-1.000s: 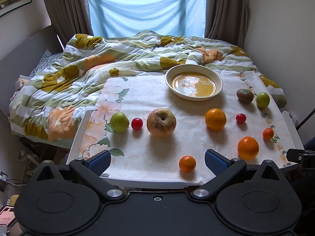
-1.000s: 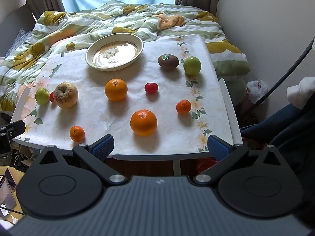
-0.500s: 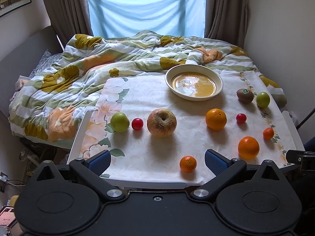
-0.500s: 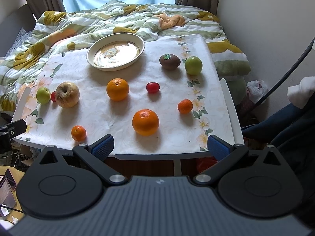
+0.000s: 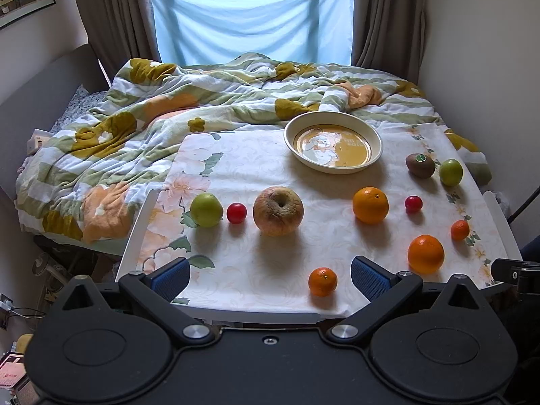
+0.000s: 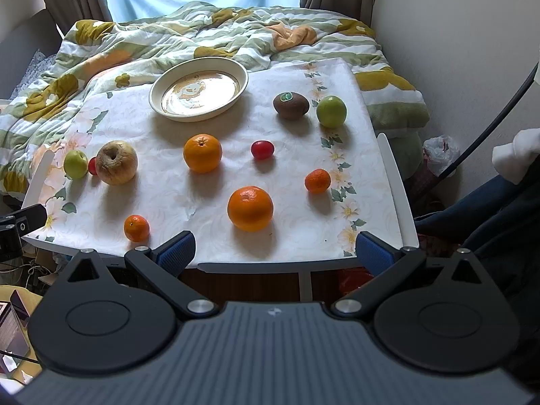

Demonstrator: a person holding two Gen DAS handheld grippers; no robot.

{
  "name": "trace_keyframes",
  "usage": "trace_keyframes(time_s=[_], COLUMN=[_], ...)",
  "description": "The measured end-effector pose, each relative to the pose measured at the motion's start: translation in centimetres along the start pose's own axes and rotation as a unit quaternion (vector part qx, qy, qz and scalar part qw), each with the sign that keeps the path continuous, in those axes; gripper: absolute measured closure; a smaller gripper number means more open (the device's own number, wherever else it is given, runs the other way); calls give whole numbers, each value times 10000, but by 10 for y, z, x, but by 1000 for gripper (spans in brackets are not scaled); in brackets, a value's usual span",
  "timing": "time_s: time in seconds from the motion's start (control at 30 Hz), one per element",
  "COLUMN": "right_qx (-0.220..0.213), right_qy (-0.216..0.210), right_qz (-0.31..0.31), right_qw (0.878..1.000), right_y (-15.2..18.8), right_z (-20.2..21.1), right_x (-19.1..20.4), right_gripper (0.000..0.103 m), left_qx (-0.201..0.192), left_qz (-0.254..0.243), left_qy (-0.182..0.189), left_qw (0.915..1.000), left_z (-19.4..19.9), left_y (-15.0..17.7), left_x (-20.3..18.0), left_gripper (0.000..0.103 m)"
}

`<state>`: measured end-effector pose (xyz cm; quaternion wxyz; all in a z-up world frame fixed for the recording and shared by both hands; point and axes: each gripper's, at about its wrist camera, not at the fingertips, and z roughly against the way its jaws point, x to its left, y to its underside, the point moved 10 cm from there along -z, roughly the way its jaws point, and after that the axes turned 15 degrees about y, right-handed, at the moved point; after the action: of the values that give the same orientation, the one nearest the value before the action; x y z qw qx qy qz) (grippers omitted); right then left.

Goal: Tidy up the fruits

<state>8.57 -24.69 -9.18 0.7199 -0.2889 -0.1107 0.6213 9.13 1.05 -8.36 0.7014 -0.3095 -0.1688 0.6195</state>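
Fruit lies scattered on a floral-clothed table [image 5: 263,270]. A wrinkled apple [image 5: 278,211] sits mid-left beside a red cherry tomato [image 5: 236,212] and a green apple [image 5: 206,210]. Two oranges [image 5: 370,205] [image 5: 426,253], two mandarins [image 5: 322,281] [image 5: 460,230], another tomato [image 5: 413,203], a kiwi [image 5: 420,165] and a green fruit [image 5: 451,172] lie to the right. An empty cream bowl [image 5: 333,146] stands at the back. My left gripper [image 5: 270,275] is open at the front edge. My right gripper [image 6: 275,251] is open near the large orange [image 6: 250,208].
A rumpled flowered duvet [image 5: 168,114] covers the bed behind the table. A wall [image 6: 472,33] runs close along the right side. The table's white side rails [image 6: 393,182] stick up at both ends. Clutter lies on the floor at left.
Both grippers have barely shifted; the right wrist view has crept slightly so the table sits a little further right. Nothing on the table has moved.
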Motion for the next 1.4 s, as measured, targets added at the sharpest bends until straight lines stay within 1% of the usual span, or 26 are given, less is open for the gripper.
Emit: trace_keyframes(time_s=[0.4, 0.6, 0.73, 0.9, 1.0, 1.13, 1.2, 1.27, 1.33, 1.4], right_qx=[-5, -42, -76, -65, 4, -154, -240, -321, -366, -398], right_qy=[-24, -71, -192, -309, -457, -523, -556, -585, -590, -583], right_qz=[6, 3, 28, 123, 151, 196, 257, 306, 322, 308], right_qw=[10000, 10000, 9998, 9994, 9988, 9983, 9978, 9973, 9971, 9970], right_y=[1, -1, -2, 5, 13, 17, 18, 18, 18, 18], right_z=[1, 4, -5, -34, -54, -72, -82, -91, -100, -109], right_x=[0, 1, 3, 13, 22, 33, 39, 45, 50, 53], right_gripper=[0, 0, 0, 0, 0, 0, 0, 0, 0, 0], left_qx=[19, 33, 46, 145, 82, 26, 28, 60, 99, 118], left_qz=[30, -16, -164, -251, -162, -119, -103, -47, -25, -53], left_qy=[-26, -14, -15, -106, 11, 67, 60, 118, 172, 190], left_qw=[10000, 10000, 9999, 9995, 9998, 9999, 9999, 9999, 9998, 9997], left_z=[4, -3, -21, -58, -74, -96, -107, -117, -128, -136], left_y=[0, -2, 5, 23, 32, 39, 43, 48, 52, 55], left_x=[0, -7, -12, -11, -9, -8, -8, -8, -9, -11], left_gripper=[0, 0, 0, 0, 0, 2, 4, 11, 12, 14])
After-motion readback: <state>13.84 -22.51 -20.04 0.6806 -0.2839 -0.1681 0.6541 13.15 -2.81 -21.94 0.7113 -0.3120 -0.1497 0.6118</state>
